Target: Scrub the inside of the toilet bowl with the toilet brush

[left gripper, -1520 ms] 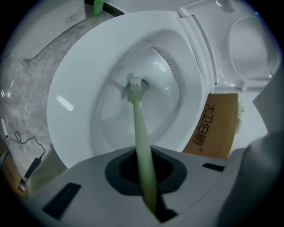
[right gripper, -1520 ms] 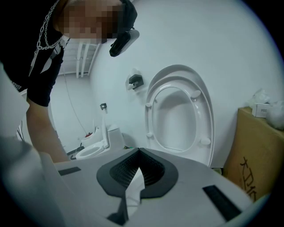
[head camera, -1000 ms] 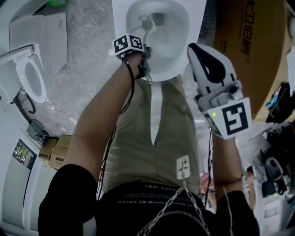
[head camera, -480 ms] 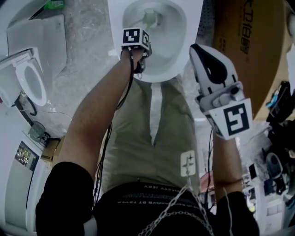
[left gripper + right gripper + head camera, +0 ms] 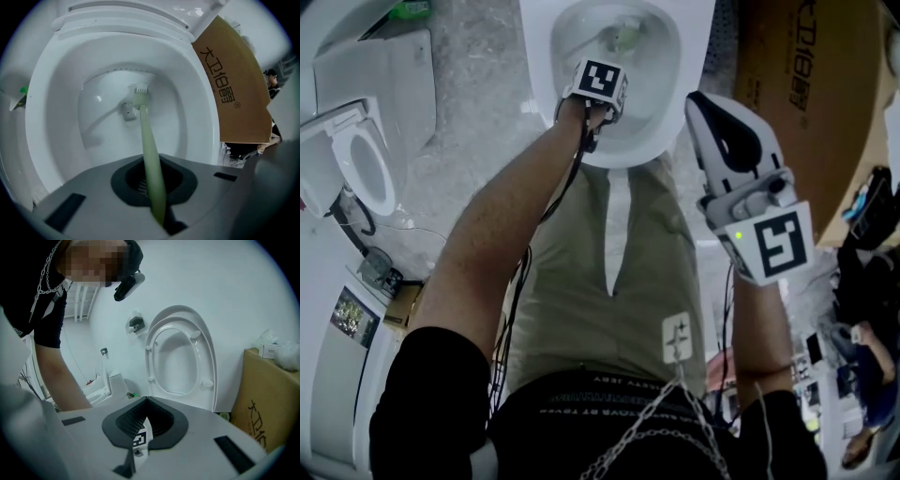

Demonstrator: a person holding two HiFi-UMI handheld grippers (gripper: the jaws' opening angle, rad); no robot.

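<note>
In the head view, the top edge cuts off the white ceramic toilet bowl [image 5: 675, 98] and, at upper right, the brown cardboard box [image 5: 806, 84]. The left gripper [image 5: 602, 80] covers its own jaws and most of the pale green toilet brush [image 5: 625, 38].

The toilet brush [image 5: 143, 126] runs from between the left gripper's [image 5: 154, 187] jaws forward and down into the toilet bowl [image 5: 661, 127], head near the drain. The right gripper [image 5: 712, 112] hangs beside the bowl's right rim, apart from it. A cardboard box [image 5: 806, 94] stands right of the bowl, a second toilet [image 5: 356, 164] well left
</note>
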